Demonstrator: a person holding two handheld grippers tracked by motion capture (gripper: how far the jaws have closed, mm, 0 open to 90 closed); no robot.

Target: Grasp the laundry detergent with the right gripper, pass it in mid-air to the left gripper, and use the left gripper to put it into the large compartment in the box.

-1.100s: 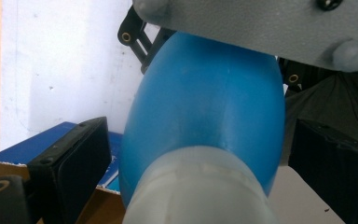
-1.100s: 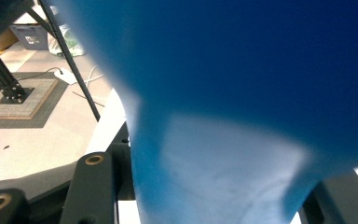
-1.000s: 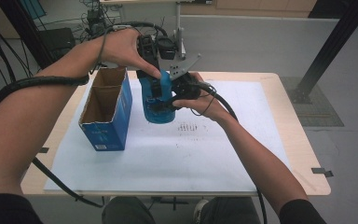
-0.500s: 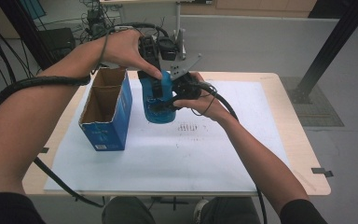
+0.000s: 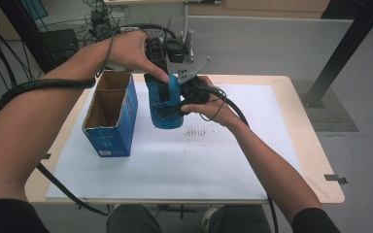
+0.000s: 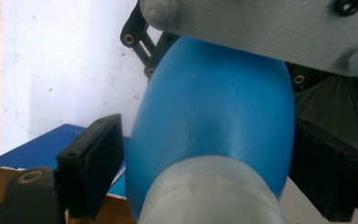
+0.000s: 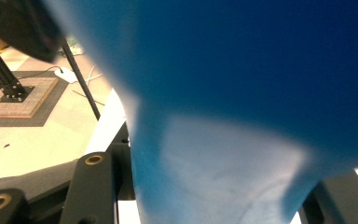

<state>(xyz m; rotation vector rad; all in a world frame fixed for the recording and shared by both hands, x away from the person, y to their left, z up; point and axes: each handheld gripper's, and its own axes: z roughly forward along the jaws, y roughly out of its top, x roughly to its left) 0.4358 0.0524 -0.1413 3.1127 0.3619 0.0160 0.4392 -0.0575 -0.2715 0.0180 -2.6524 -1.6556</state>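
A white sheet covers the wooden table [image 5: 291, 97]. Above it a blue plastic bottle [image 5: 165, 109] is held upright, pale cap end up. The right gripper [image 5: 177, 104] clamps its body; the left gripper [image 5: 161, 85] has just been closing around its neck, with one pad apart. An open blue cardboard box [image 5: 109, 116] stands just beside it.

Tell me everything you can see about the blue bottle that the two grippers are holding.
The blue bottle looks like smooth, matte plastic, with a rounded body narrowing to a whitish translucent neck or cap. It is held upright above the white mat, right of the open box. The right gripper clamps its side; the left gripper, coming down from above, has just been closing around its upper part, one jaw not yet touching. No label can be seen.
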